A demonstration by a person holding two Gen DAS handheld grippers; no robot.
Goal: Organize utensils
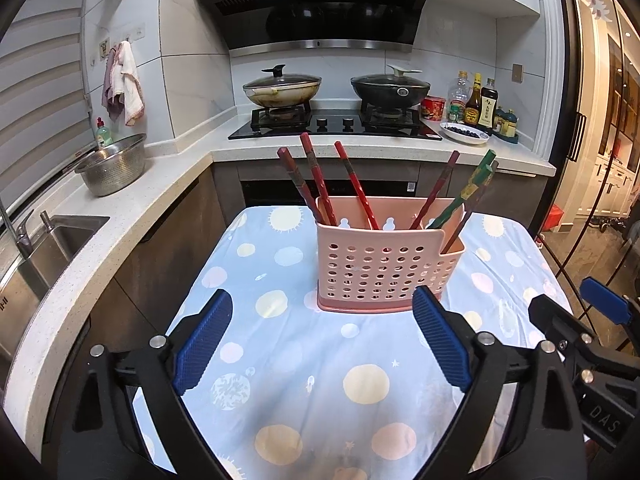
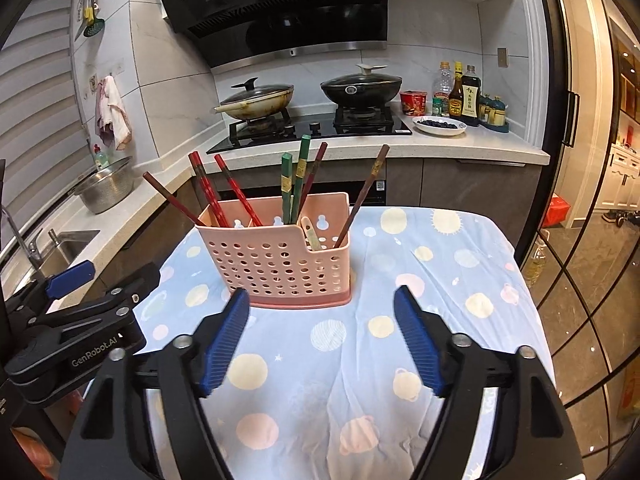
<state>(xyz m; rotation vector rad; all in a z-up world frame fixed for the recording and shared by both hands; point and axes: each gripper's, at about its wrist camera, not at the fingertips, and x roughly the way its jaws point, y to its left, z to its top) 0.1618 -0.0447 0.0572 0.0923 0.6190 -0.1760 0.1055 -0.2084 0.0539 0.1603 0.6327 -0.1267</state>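
— Pink plastic, full of holes: the utensil caddy [image 1: 378, 270] stands upright on the cloth-covered surface [image 1: 288, 364], toward its far edge and about midway between the left and right edges.

— What sits in it?

— Chopsticks, all leaning out over the rim. The red chopsticks [image 1: 316, 178] fan toward the left end of the caddy, the green chopsticks [image 2: 294, 184] stand nearer its middle, and a brown chopstick [image 2: 362, 200] tilts out of the lower right-hand compartment. A pale handle also shows in that compartment, too small to name.

— And the left claw [image 1: 320, 340]?

— Wide open and empty; its blue pads [image 1: 204, 340] stand on either side of bare patterned cloth, on the near side of the caddy and apart from it.

— The right claw [image 2: 322, 336]?

— Same: jaws spread wide, nothing between them, short of the caddy's base. Each claw shows at the edge of the other's view, so they sit side by side over the near half of the surface.

— Anything behind?

— A counter with a stove [image 1: 336, 124], two lidded pans, sauce bottles [image 1: 480, 102] and a steel colander [image 1: 114, 164] beside the sink.
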